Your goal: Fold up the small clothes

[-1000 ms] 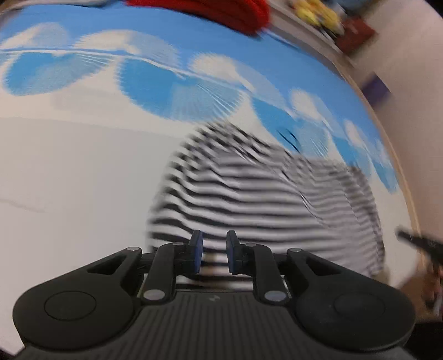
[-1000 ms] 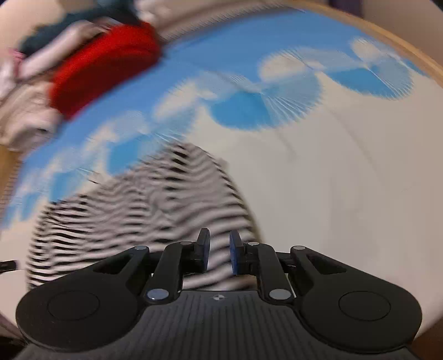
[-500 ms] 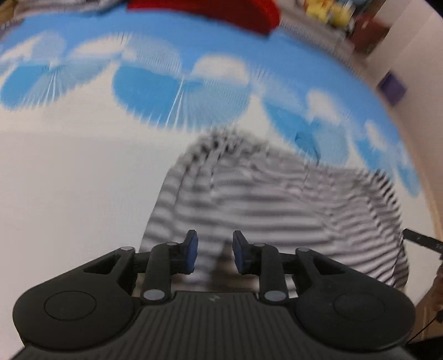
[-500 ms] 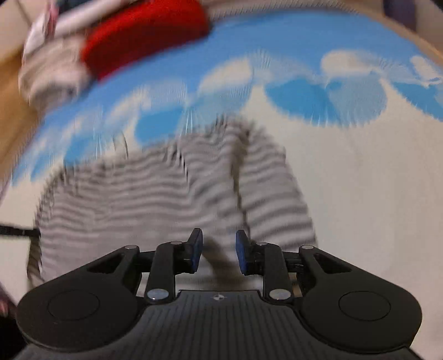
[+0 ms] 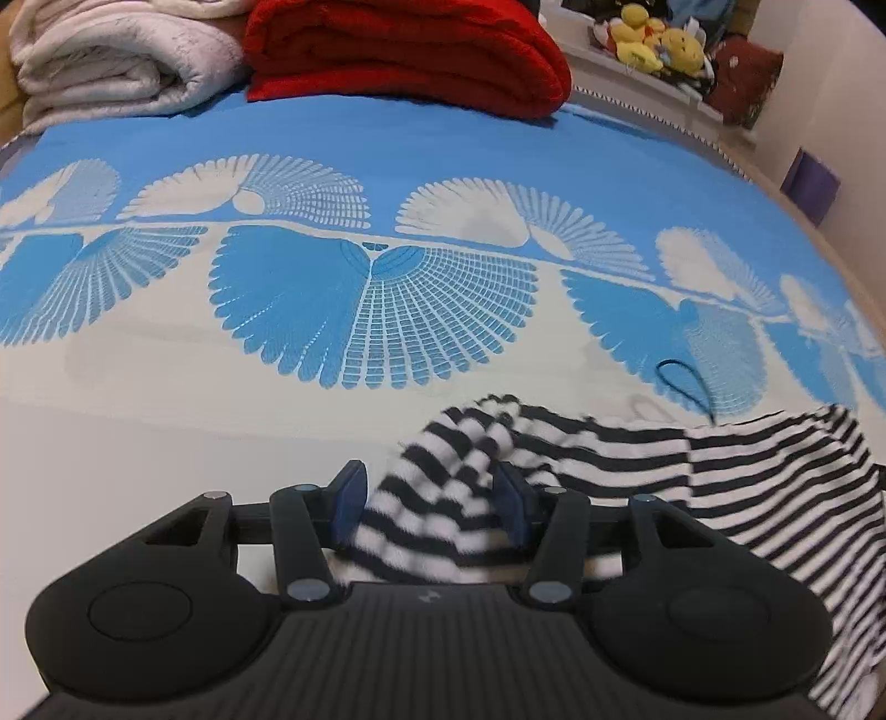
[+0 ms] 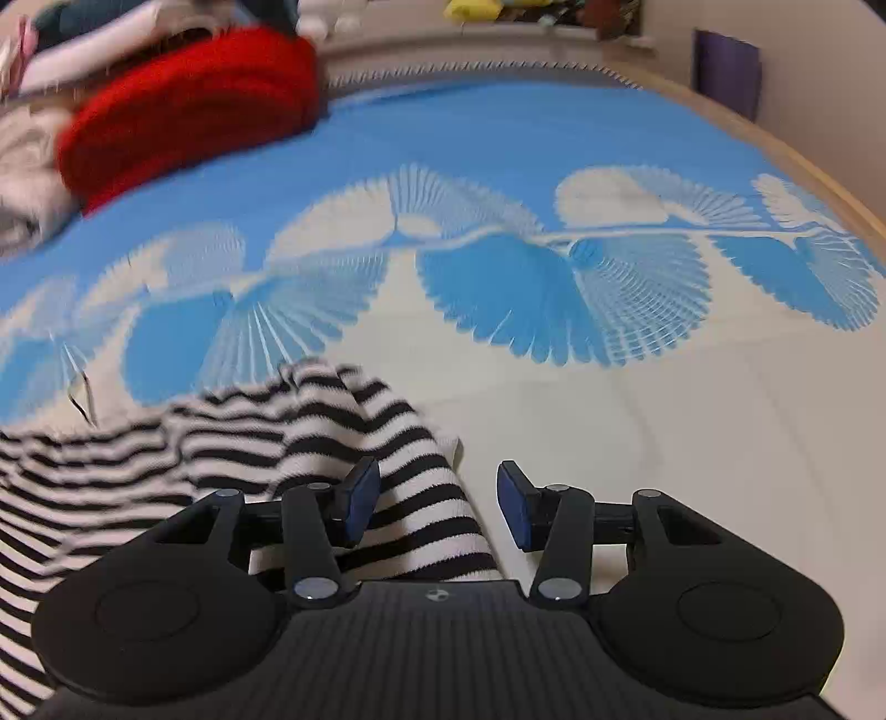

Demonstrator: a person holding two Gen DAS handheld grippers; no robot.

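A small black-and-white striped garment [image 5: 609,465] lies on the bed cover, with a thin dark cord loop beside it [image 5: 684,382]. My left gripper [image 5: 429,507] is open, low over the garment's left end, with striped cloth lying between its blue pads. The garment also shows in the right wrist view [image 6: 232,443]. My right gripper [image 6: 437,507] is open over the garment's right end; a striped sleeve runs between its pads, nearer the left pad [image 6: 360,498].
The bed cover [image 5: 387,310] is white with blue fan patterns. A folded red blanket [image 5: 404,50] and a cream blanket [image 5: 111,61] sit at the far edge. Stuffed toys [image 5: 659,39] lie beyond on the right. A wooden bed edge [image 6: 819,177] runs along the right.
Both grippers have opened wide and dropped lower, closer to the garment's ends. The garment now lies between the pads of each gripper.
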